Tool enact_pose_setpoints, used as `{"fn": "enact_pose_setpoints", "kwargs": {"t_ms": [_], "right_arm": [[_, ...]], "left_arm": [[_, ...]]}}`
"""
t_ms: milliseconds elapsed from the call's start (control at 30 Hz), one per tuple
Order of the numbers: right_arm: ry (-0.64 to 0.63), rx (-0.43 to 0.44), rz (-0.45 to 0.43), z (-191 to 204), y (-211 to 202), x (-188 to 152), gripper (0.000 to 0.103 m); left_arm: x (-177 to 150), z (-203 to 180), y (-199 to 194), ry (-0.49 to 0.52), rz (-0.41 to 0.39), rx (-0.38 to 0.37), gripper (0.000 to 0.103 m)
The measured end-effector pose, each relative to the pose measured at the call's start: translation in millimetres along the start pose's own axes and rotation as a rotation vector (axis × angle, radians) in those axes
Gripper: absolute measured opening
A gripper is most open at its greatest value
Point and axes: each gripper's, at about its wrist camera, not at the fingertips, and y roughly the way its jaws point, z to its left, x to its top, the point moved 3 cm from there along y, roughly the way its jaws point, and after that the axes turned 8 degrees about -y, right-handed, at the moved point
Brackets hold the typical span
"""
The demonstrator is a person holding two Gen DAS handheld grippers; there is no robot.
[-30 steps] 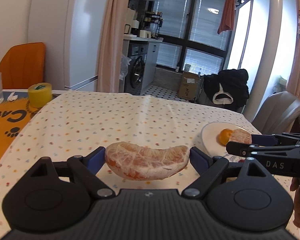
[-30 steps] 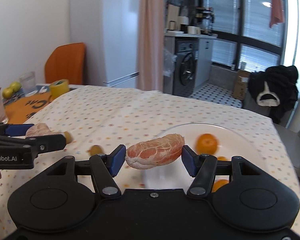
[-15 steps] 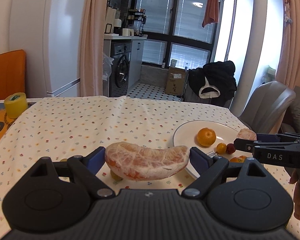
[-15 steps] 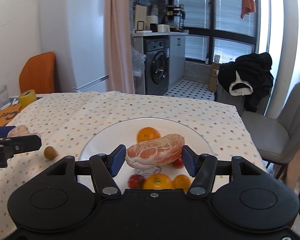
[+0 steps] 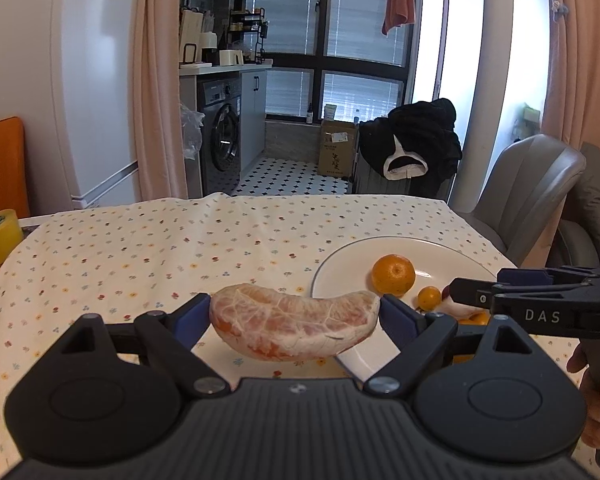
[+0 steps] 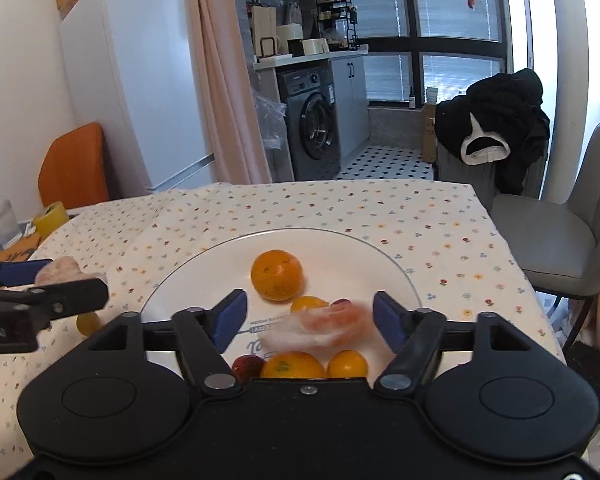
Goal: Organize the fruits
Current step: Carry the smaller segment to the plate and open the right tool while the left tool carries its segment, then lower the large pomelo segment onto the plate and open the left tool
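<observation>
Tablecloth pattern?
Cream tablecloth dotted with tiny multicoloured flowers; the left wrist view shows it best.

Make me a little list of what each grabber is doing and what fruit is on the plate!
left gripper: shut on a peeled citrus piece, held above the tablecloth
right gripper: open, over the plate
second peeled piece: blurred between the open fingers, not gripped
on the plate: a big orange, smaller orange fruits, a red fruit
off the plate: one small yellow fruit
</observation>
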Motion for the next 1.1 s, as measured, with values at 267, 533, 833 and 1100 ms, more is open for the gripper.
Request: {"fn": "enact_pose_setpoints", "kwargs": {"t_ms": [267, 533, 833, 1100], "right_arm": [[0.056, -0.014, -0.009, -24, -11, -8, 0.070], [0.076, -0.019, -0.021, -35, -22, -15, 0.070], [0.088, -0.016, -0.026, -40, -26, -19, 0.071], [0.068, 0.013, -0.040, -24, -30, -14, 0.072]], "left_arm": [[-2, -22, 16, 0.045, 0.030, -0.027, 0.089], [-8, -45, 32, 0.078, 0.064, -0.068, 0.089], [3, -37, 26, 0.048, 0.043, -0.031, 0.091], [3, -12, 8, 0.036, 0.033, 0.032, 0.091]]}}
